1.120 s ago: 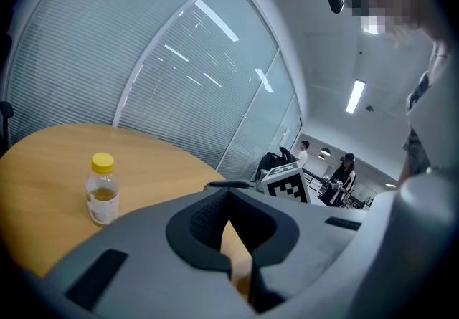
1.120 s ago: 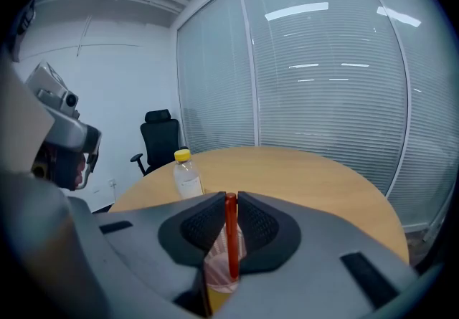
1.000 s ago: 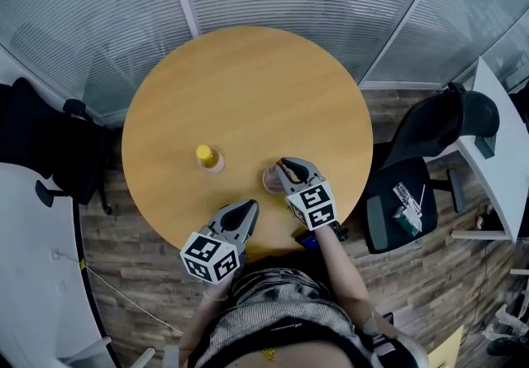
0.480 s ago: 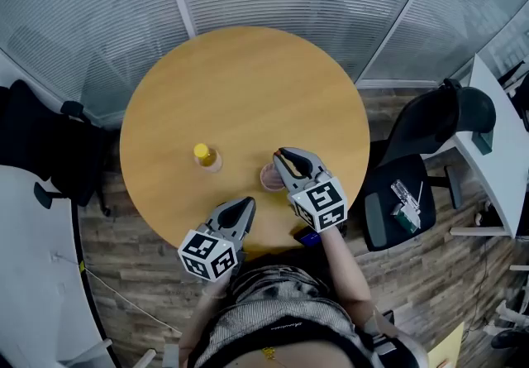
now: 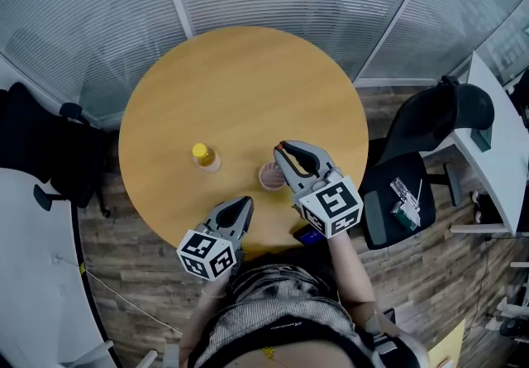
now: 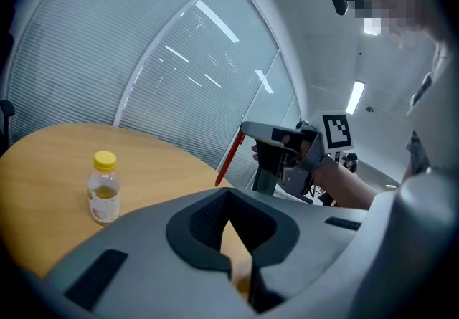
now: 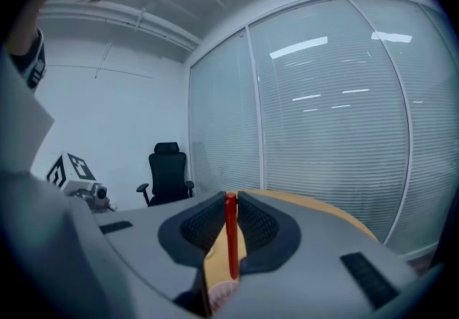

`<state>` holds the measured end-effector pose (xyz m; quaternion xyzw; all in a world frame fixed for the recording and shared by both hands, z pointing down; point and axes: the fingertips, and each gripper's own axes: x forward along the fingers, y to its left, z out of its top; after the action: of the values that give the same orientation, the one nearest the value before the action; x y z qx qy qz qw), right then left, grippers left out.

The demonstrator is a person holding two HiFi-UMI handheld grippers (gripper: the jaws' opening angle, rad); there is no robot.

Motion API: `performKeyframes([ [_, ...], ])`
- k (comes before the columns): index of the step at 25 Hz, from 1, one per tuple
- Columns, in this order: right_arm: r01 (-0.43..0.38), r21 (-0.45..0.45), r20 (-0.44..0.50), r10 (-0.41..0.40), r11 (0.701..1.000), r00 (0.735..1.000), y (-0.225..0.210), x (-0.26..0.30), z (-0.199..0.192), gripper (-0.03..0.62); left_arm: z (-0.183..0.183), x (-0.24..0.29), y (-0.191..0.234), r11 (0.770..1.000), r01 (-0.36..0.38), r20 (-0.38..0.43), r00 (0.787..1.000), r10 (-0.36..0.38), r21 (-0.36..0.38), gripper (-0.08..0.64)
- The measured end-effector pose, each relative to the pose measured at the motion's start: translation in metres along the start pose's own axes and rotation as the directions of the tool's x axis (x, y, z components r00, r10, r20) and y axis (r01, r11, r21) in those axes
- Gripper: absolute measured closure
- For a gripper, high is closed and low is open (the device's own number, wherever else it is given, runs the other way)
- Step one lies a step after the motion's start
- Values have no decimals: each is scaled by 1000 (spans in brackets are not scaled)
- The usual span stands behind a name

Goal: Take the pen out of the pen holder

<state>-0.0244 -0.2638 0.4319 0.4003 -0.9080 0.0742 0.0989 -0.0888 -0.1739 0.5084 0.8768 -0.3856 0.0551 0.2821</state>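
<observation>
Far out to the left of both jaws, a small clear plastic bottle with a yellow cap (image 5: pixel 203 156) stands upright on the round wooden counter (image 5: pixel 240 85). Next, the left gripper (image 5: pixel 240 207) hovers at the near edge of the counter, its jaws pressed together with nothing between them. Its own view confirms it: pads meeting at the tips, bare wood beyond.

Just right of those jaws sits the pinkish translucent cup-shaped pen holder (image 5: pixel 269 177), directly beneath the right gripper (image 5: pixel 285 150). And there it is: the right jaws are pinching the slim red pen (image 7: pixel 230 235), the shaft running straight between the ribbed pads. Its lower end points down toward the pink rim. From the left gripper view, the pen hangs slanted under the raised right jaws.
</observation>
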Motion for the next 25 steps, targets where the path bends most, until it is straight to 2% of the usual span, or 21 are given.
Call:
performKeyframes([
  [7, -4, -8, 53, 5, 1000, 999, 4, -11, 27, 529, 0, -1, -2, 1000, 8, 3, 1000, -8, -10, 557],
  [25, 5, 7, 28, -5, 1000, 1000, 1, -16, 20, 529, -3, 3, -8, 1000, 24, -8, 1000, -24, -2, 557],
])
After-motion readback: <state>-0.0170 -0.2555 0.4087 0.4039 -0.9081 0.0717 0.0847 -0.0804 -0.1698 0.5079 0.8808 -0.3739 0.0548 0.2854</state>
